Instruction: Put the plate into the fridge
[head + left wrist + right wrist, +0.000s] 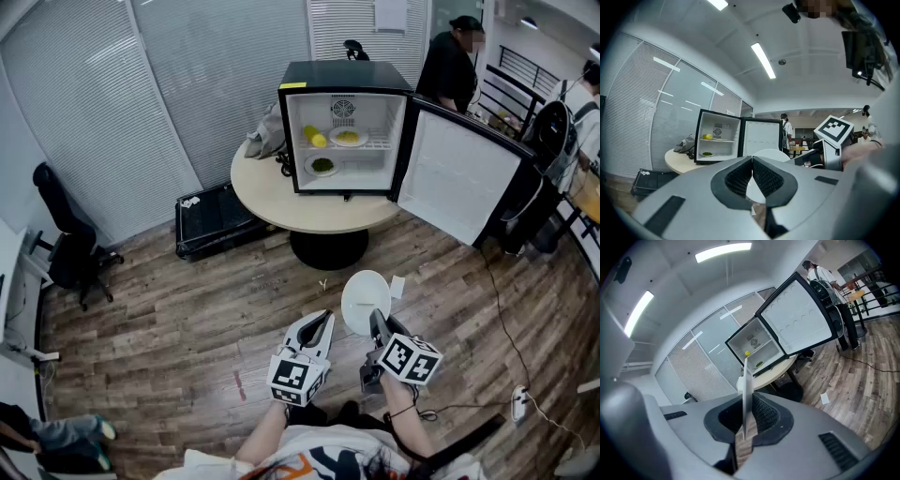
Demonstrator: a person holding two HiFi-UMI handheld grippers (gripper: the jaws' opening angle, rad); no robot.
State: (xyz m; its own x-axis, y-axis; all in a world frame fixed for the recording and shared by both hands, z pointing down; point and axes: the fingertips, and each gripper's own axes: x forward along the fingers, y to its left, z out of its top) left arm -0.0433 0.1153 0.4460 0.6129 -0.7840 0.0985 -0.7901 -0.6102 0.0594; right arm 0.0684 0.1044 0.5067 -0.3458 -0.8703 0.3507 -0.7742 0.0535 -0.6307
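A small black fridge (345, 127) stands on a round table (281, 202), its door (459, 178) swung wide to the right. Inside are a yellow fruit (315, 137), a plate of yellow food (348, 137) on the shelf and a plate of green food (322, 165) below. My right gripper (377, 321) is shut on the rim of a white plate (365, 301), held above the floor well short of the table. In the right gripper view the plate (746, 394) shows edge-on between the pads. My left gripper (324, 321) hangs beside it, shut and holding nothing (752, 159).
A person in black (450, 66) stands behind the fridge. A black case (211, 217) lies on the floor left of the table, an office chair (61, 239) further left. A paper scrap (397, 286) and a cable with a power strip (518, 403) lie on the wood floor.
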